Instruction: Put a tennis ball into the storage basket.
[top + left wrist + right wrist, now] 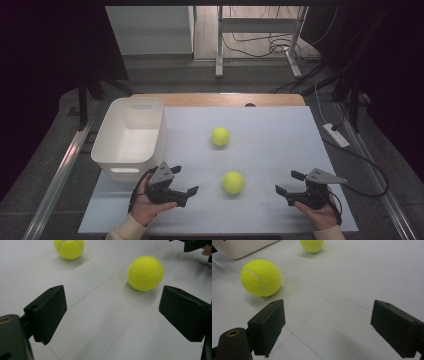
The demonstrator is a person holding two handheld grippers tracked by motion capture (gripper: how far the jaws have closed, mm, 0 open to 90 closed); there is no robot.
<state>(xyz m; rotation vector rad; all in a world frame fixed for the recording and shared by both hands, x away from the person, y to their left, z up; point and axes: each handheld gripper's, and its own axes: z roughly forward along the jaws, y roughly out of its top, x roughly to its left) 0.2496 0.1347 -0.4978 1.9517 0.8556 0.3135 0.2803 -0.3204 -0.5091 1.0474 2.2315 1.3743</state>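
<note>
Both claws stand wide open and empty in the high view: the left claw (184,180) near the front edge of the surface (280,135), just in front of the white bin (131,140) at the left edge, the right claw (290,182) near the front right corner. Between them lies the near tennis ball (233,182); the far tennis ball (220,136) sits toward the middle, well apart.

In the left gripper view, the near tennis ball (145,273) lies ahead of the jaws and off toward one of them, not between them, with the far tennis ball (69,249) beyond.

In the right gripper view, the near tennis ball (261,277) likewise sits off-centre, and the bin (242,247) lies behind it.

My worry: a ball rolls freely, so a jaw arriving off-centre would likely nudge it away instead of closing around it.
</note>
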